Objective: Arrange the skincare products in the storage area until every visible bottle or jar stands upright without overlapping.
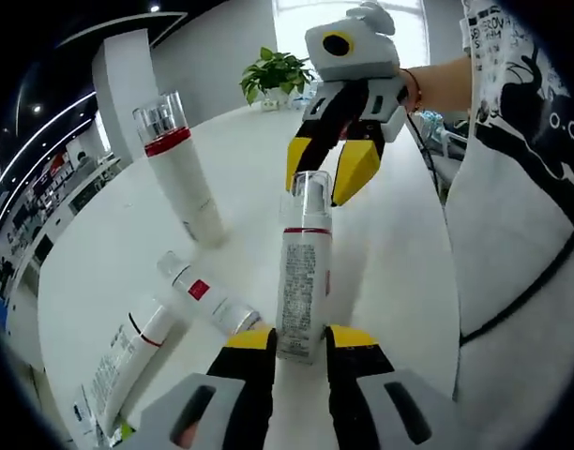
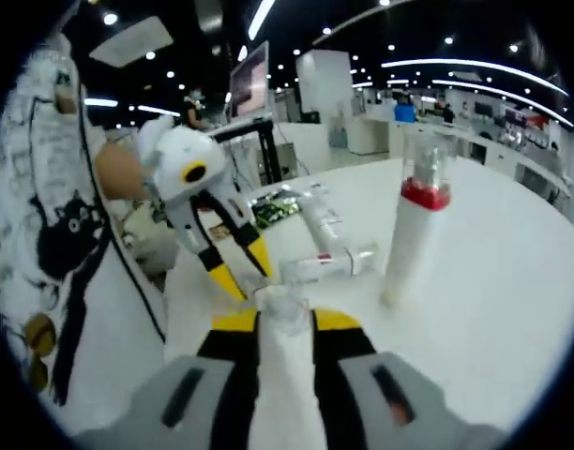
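The print on the products cannot be read. The pump bottle [image 1: 304, 281] carries a block of dense small text down its white body, a thin red band under its clear cap, and a small red mark on its side, all too fine to make out. In the left gripper view it stands upright on the white table [image 1: 400, 253] at about 6 o'clock, its base between the yellow tips of the left gripper [image 1: 298, 339], whose jaws sit close on either side of it — whether they press the bottle I cannot tell. The right gripper [image 1: 332, 171] comes down from 12 o'clock, its yellow tips on either side of the bottle's clear cap; whether they touch the cap is unclear.

At 10 o'clock a tall white bottle [image 1: 179, 169] with a red collar and a clear cap stands upright, well apart from the grippers. Two tubes lie flat at 8 o'clock: a white tube with a red square [image 1: 204, 296] and a longer tube with a red stripe [image 1: 128, 359], its small lettering illegible. A potted plant [image 1: 276, 75] stands at the table's far edge at 12 o'clock.

In the right gripper view the clear cap sits just above the right gripper [image 2: 285, 323] at 6 o'clock, the white body running down between its jaws — the view is too blurred to tell whether they clamp it. The left gripper [image 2: 238, 274] reaches in from 10 o'clock, tips near the cap.
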